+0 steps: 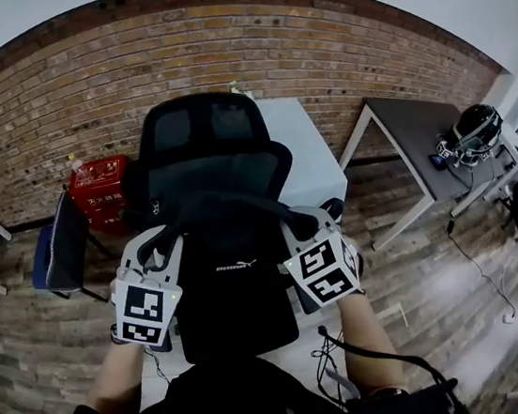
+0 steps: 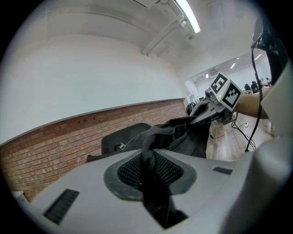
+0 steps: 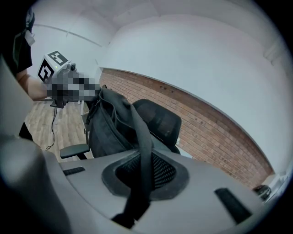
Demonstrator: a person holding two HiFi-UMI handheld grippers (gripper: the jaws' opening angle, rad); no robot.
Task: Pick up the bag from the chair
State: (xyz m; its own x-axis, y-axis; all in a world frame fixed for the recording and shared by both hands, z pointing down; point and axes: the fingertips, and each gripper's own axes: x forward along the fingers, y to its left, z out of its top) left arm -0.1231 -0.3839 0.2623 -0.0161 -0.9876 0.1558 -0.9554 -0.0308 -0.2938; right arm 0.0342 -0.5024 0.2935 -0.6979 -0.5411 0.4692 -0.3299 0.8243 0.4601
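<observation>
A black bag (image 1: 238, 293) hangs in front of the black mesh office chair (image 1: 215, 148), held up by its two straps. My left gripper (image 1: 157, 247) is shut on the left strap (image 2: 149, 167), which runs down between its jaws. My right gripper (image 1: 306, 225) is shut on the right strap (image 3: 144, 151). The left gripper view shows the bag's body (image 2: 183, 135) stretched toward the right gripper (image 2: 215, 109), with the chair back (image 2: 121, 139) behind. From the right gripper view the bag (image 3: 107, 128) hangs beside the chair (image 3: 158, 119) and above its armrest (image 3: 73, 151).
A brick wall (image 1: 289, 54) runs behind the chair. A red crate (image 1: 100, 190) and a blue-edged panel (image 1: 60, 246) stand at the left. A white cabinet (image 1: 308, 156) and a dark desk (image 1: 420, 137) with a helmet (image 1: 475, 130) are at the right. Cables (image 1: 334, 353) lie on the floor.
</observation>
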